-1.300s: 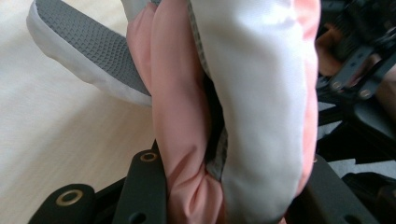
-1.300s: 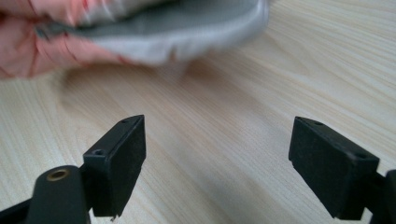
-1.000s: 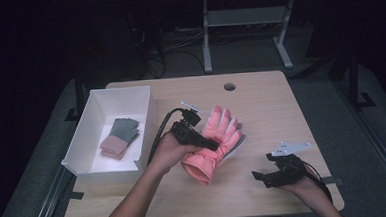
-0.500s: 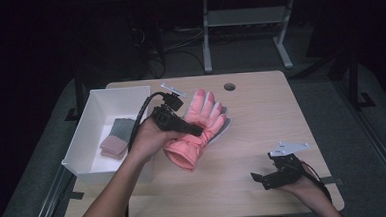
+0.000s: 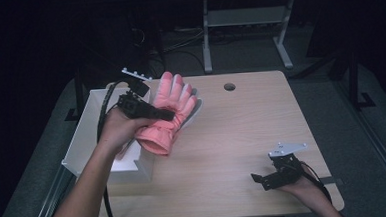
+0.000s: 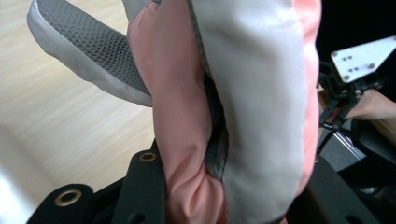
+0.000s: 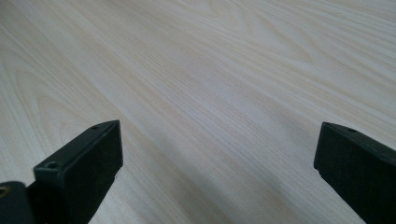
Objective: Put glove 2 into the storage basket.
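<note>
The left tool (image 5: pixel 153 112) pinches the soft, padded pink glove (image 5: pixel 168 110) mid-palm; light and floppy, it sags.

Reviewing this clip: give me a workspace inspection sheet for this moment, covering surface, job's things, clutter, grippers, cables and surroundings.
Surface: light wooden table with a round hole near the far edge, mostly bare.
Job's things: pink glove with grey and white palm, lifted at the table's left side beside the white bin.
Clutter: nothing seen on the table top.
Grippers: left gripper clamped across the glove; right gripper resting low at the near right corner, its jaws just opened wide over bare wood, nothing between them.
Cables: black cable loops from the left gripper down past the forearm.
Surroundings: dark room, grey floor, metal frame legs beyond the table.
</note>
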A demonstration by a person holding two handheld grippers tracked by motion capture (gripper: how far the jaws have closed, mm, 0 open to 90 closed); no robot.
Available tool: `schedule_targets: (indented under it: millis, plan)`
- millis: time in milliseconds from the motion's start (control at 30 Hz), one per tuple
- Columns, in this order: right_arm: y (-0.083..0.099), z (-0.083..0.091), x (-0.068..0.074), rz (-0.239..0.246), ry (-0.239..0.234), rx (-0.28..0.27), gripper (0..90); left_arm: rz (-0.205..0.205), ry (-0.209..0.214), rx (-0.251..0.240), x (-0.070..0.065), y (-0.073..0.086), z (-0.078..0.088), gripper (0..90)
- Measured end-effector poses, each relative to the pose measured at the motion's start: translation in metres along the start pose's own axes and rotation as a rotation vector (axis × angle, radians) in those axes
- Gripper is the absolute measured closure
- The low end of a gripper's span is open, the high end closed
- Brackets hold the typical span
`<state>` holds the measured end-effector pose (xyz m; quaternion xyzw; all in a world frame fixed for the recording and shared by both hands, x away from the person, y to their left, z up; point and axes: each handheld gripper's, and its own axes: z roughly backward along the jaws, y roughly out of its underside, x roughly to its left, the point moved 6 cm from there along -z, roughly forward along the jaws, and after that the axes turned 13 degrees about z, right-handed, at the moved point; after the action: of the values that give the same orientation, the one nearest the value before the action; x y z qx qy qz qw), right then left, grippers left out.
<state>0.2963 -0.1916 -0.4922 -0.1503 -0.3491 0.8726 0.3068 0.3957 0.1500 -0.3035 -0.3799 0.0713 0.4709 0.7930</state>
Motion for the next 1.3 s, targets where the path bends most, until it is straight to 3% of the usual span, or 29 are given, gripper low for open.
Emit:
schedule_targets:
  millis: [400, 667, 967, 1300]
  plan:
    - [0.002, -0.002, -0.002, -0.008, 0.006, 0.012, 0.9, 0.117, -0.071, -0.112, 0.057, 0.003, 0.056, 62.0]
    - [0.004, -0.004, -0.003, -0.001, 0.008, 0.013, 1.0, 0.194, -0.148, -0.153, 0.094, 0.013, 0.073, 62.0]
    - [0.004, -0.004, -0.002, 0.003, 0.002, 0.008, 0.9, 0.277, -0.225, -0.107, 0.135, 0.031, 0.053, 61.9]
    - [0.004, -0.003, -0.003, -0.001, 0.000, 0.000, 0.9, 0.334, -0.256, -0.042, 0.159, 0.051, 0.016, 61.7]
